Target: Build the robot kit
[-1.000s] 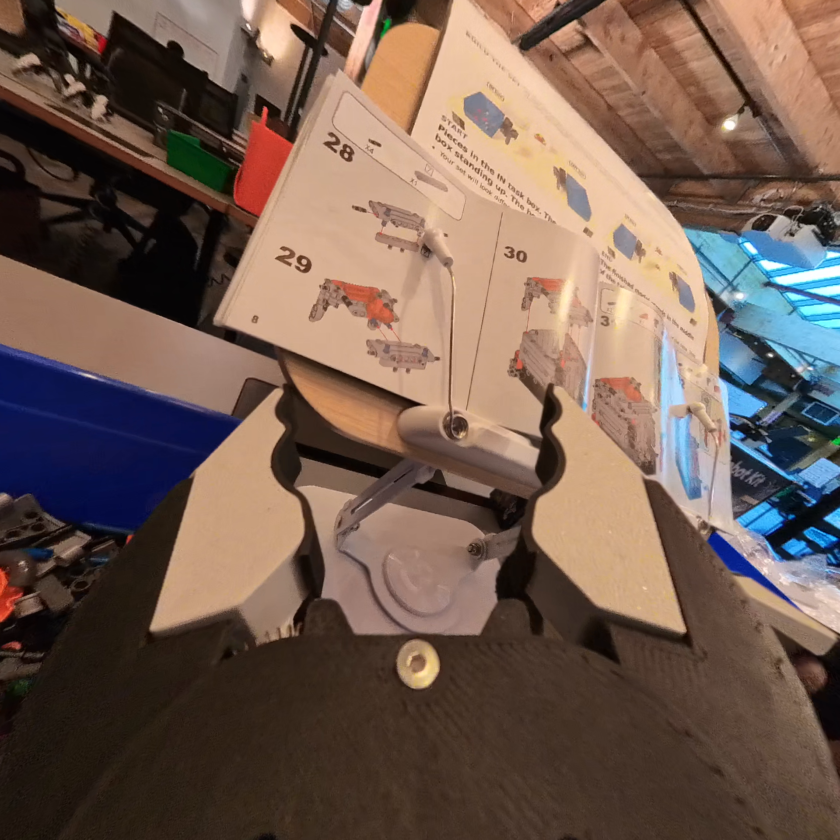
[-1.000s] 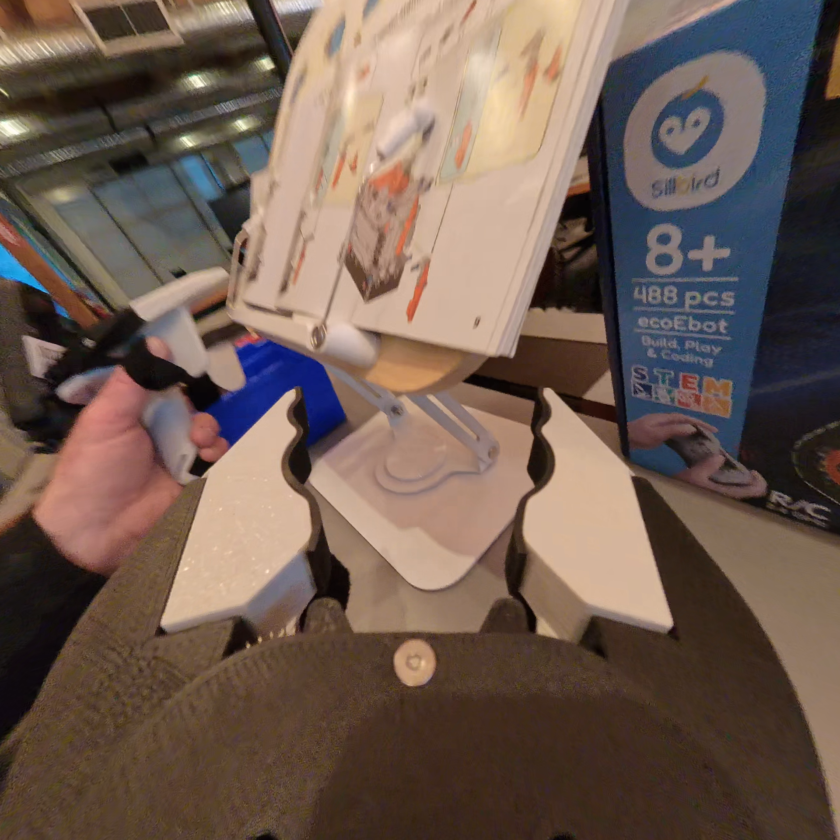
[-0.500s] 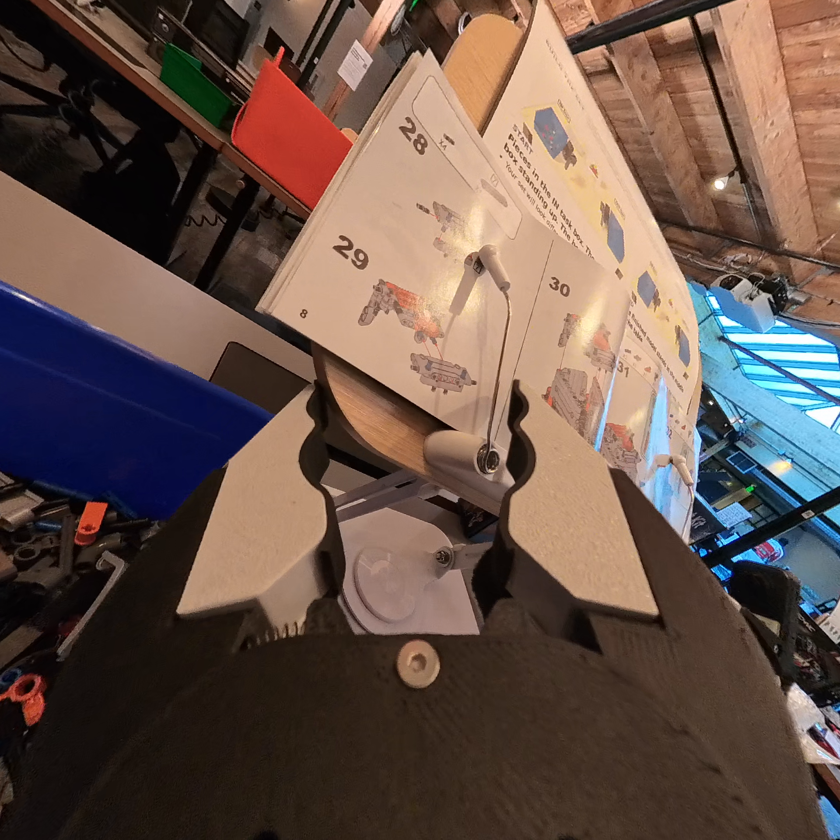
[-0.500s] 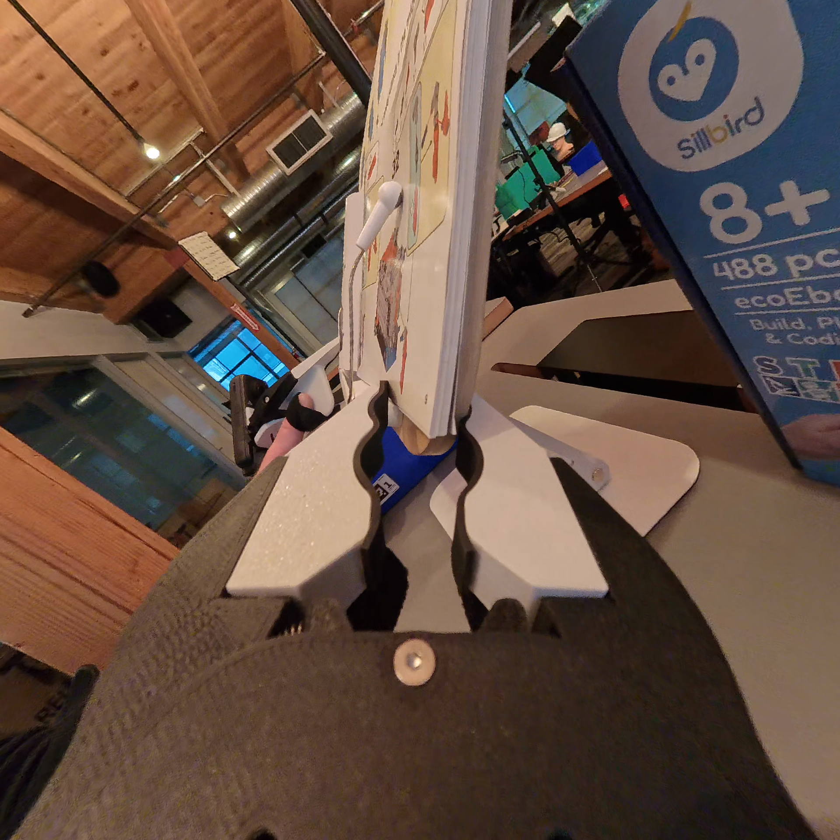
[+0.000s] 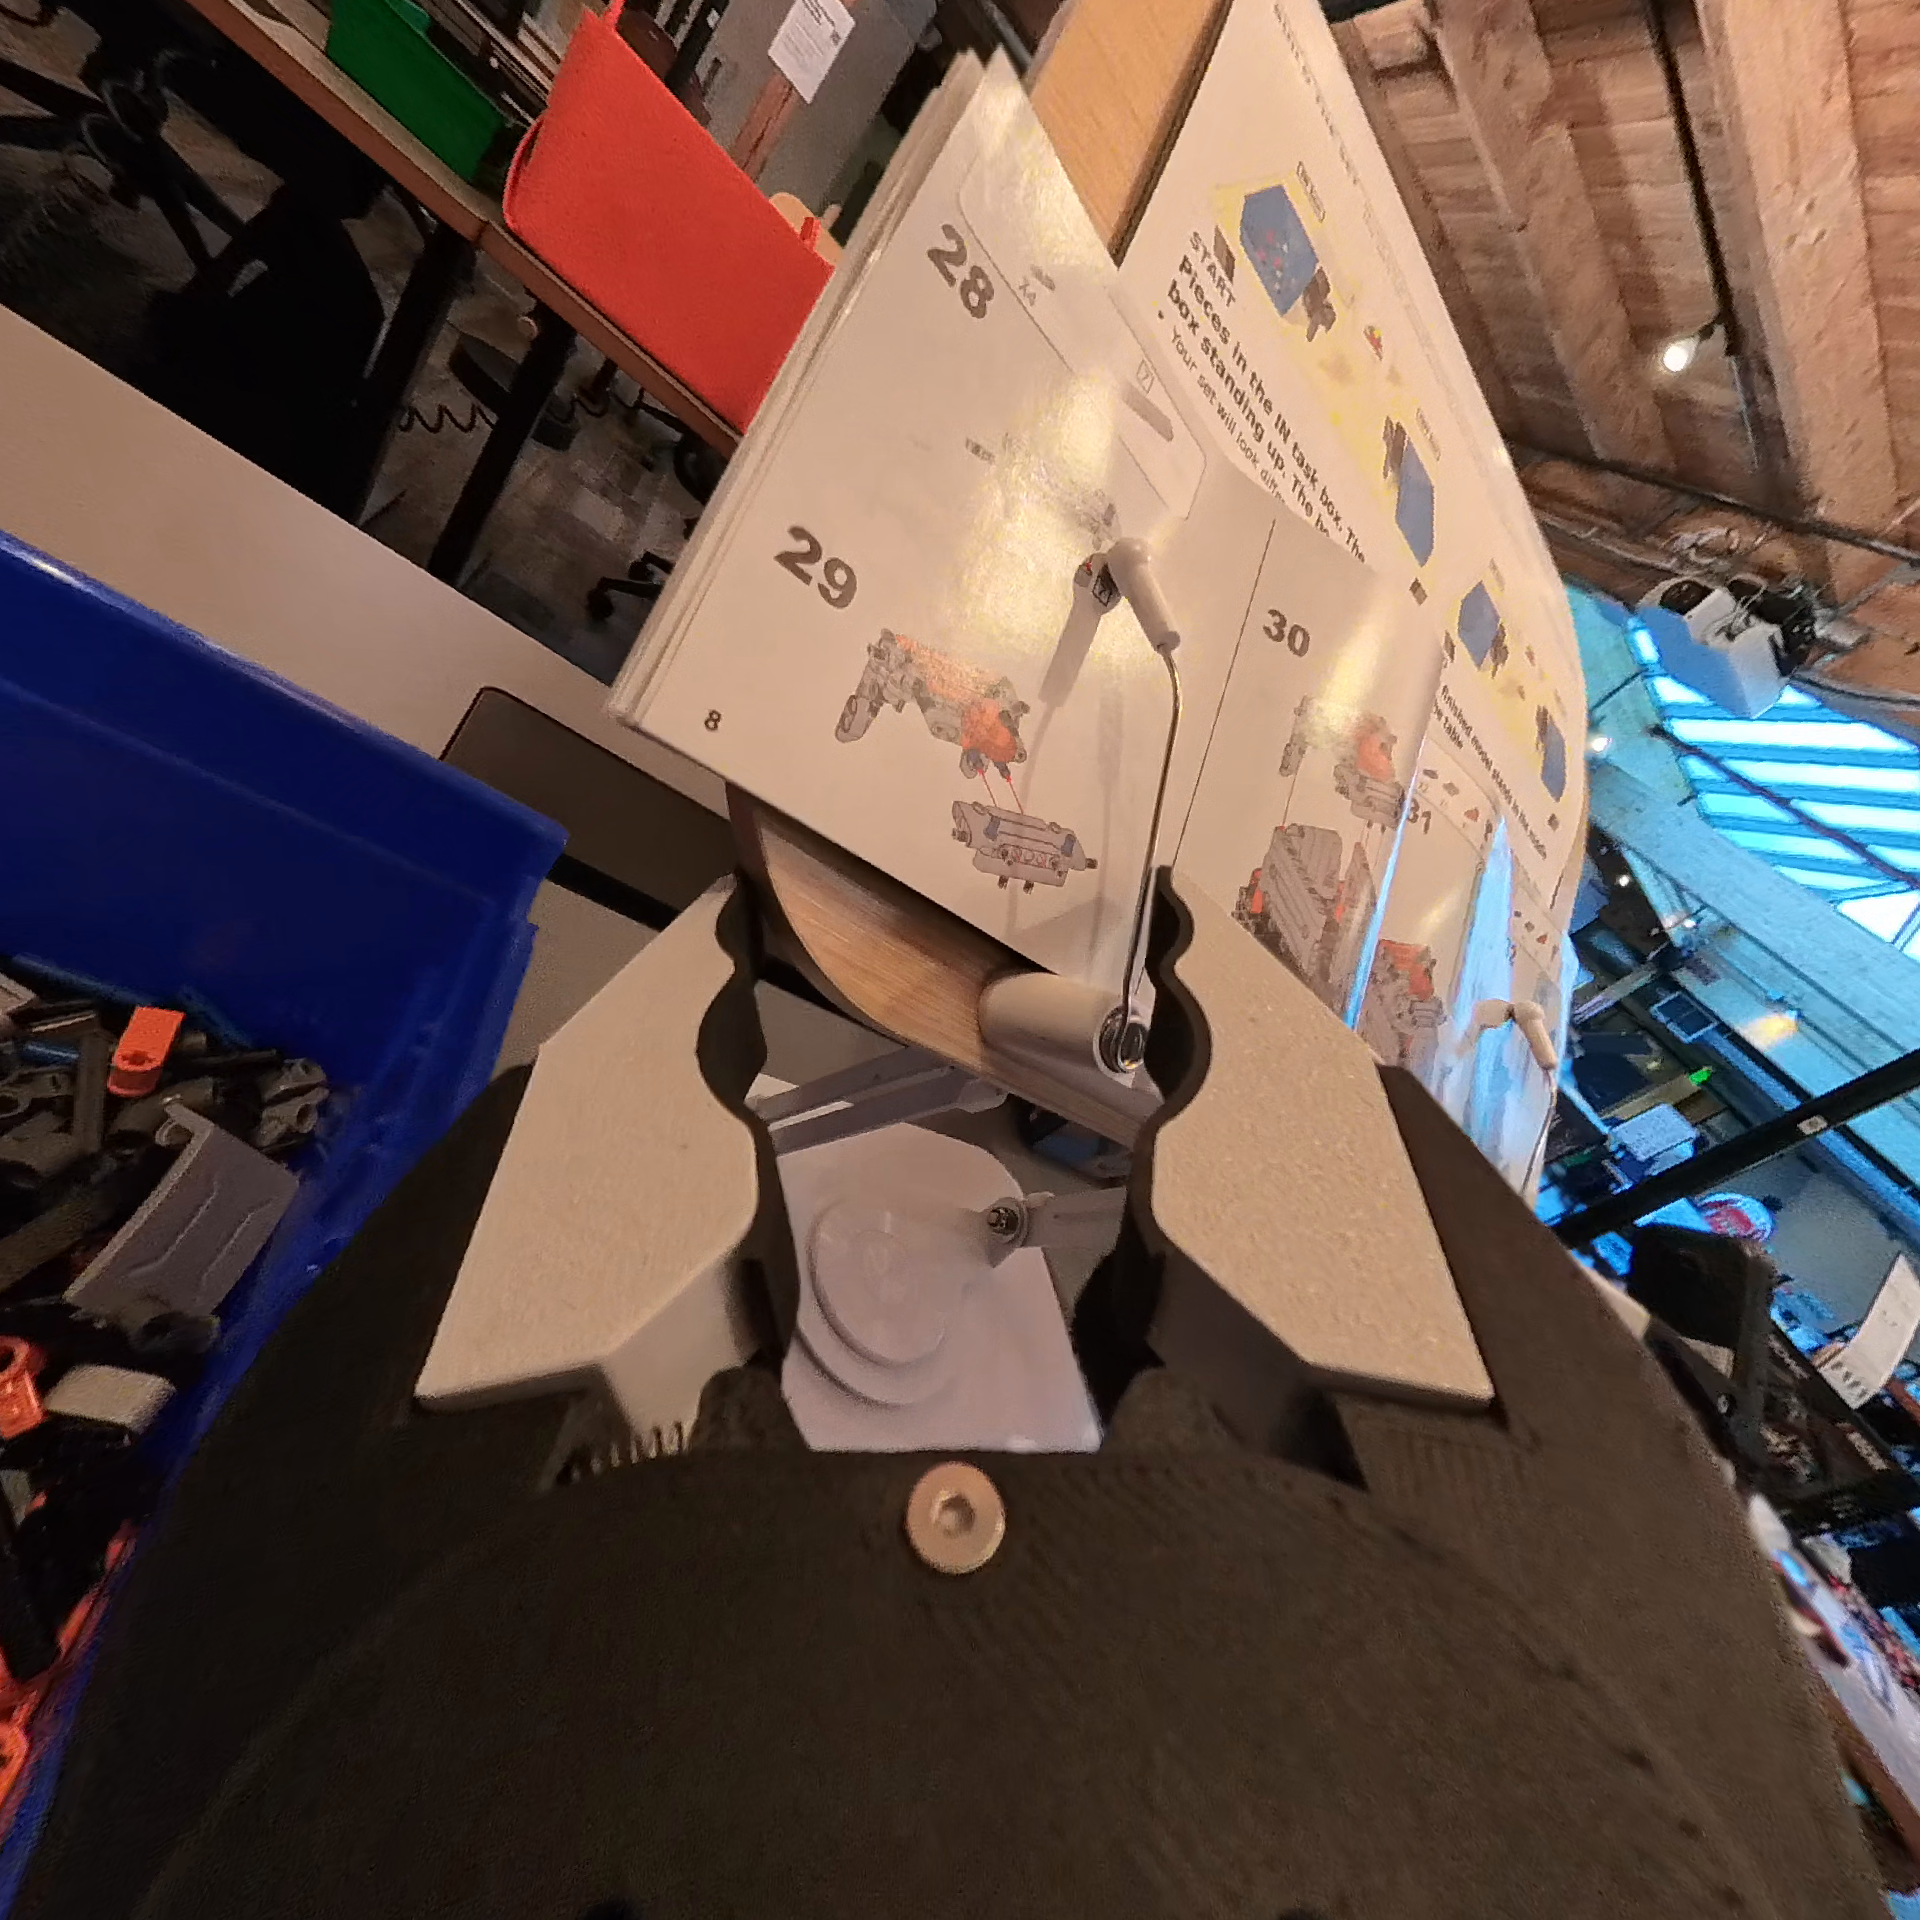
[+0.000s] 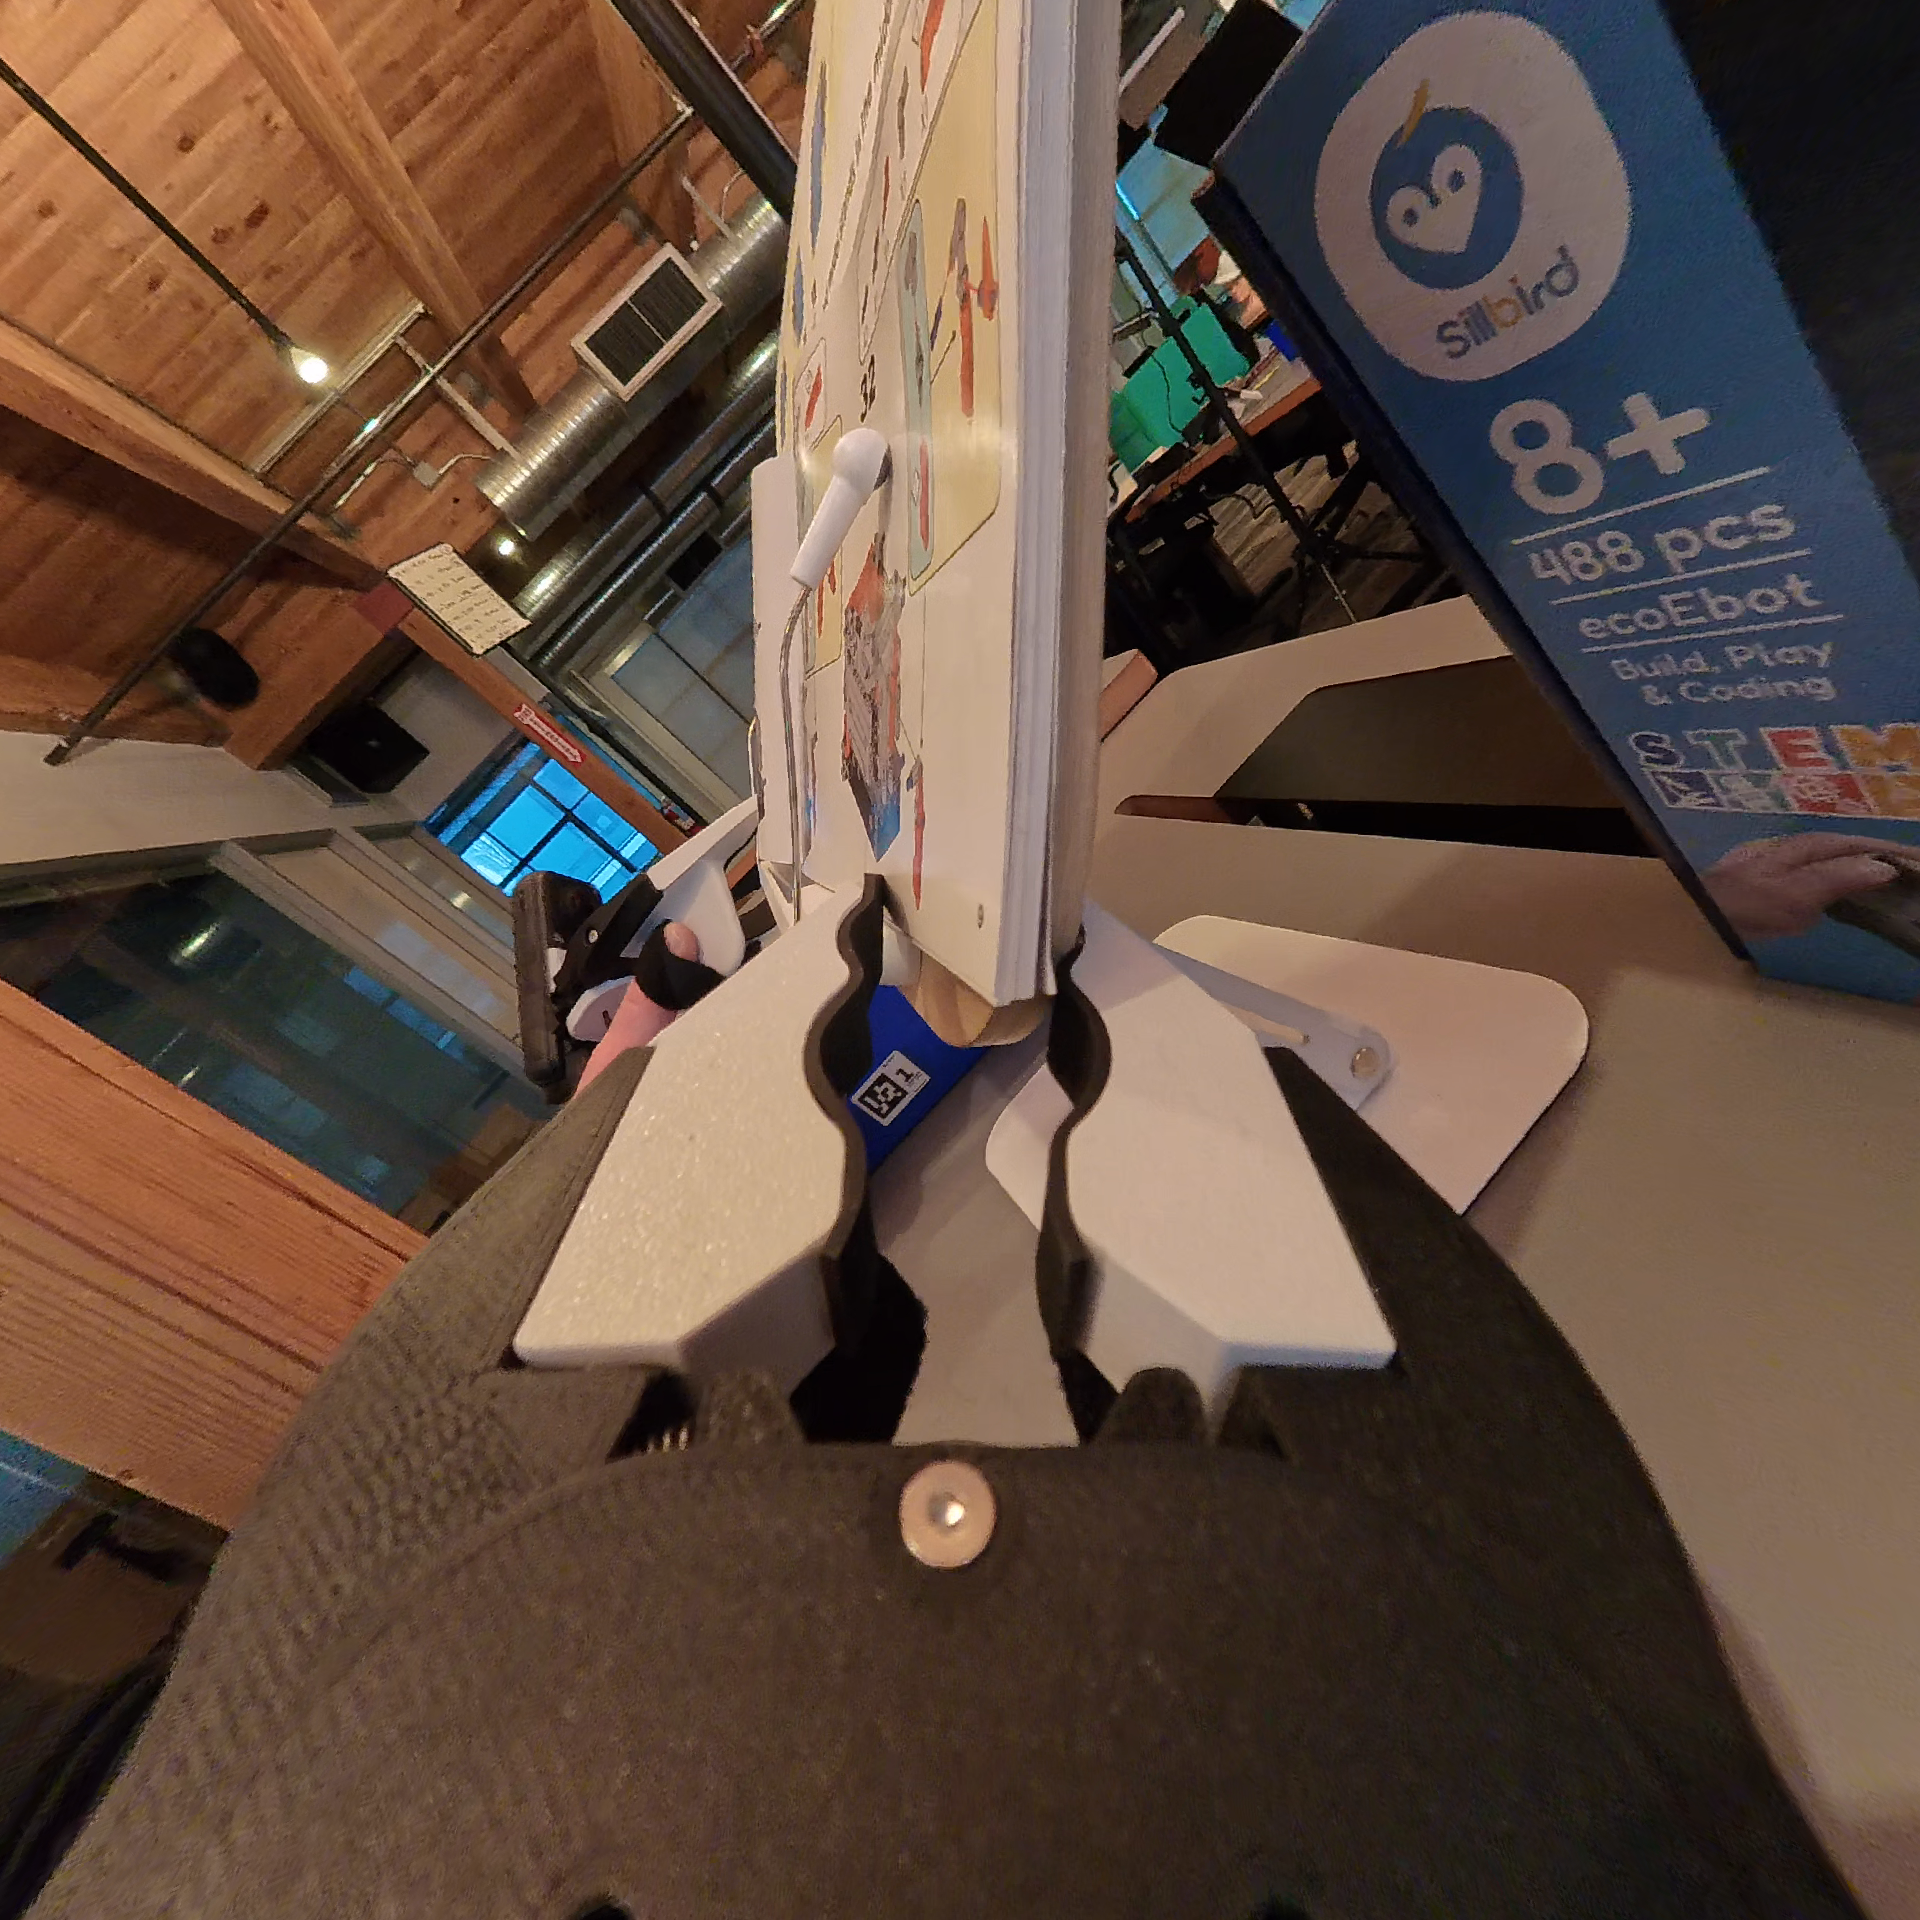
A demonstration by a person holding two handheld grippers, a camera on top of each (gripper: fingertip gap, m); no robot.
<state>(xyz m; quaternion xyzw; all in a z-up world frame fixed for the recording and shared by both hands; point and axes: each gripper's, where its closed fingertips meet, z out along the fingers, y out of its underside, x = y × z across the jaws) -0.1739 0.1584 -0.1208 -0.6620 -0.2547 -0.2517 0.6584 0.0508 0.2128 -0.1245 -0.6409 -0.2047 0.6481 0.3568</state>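
The right tool (image 6: 961, 971) pinches the near corner of the open booklet (image 6: 940, 644) on its wooden stand (image 5: 883, 951); the left tool (image 5: 951, 930) gapes around the stand's lower edge, right of the blue bin (image 5: 260, 831).

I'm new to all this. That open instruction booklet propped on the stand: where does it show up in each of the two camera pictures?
Left wrist view: the instruction booklet fills the upper middle, its open pages facing the camera, above the left tongs.
Right wrist view: the booklet stands edge-on at top centre, its lower corner between the fingers of the right tongs.
Shared landmark: the stand's white base plate under the booklet.
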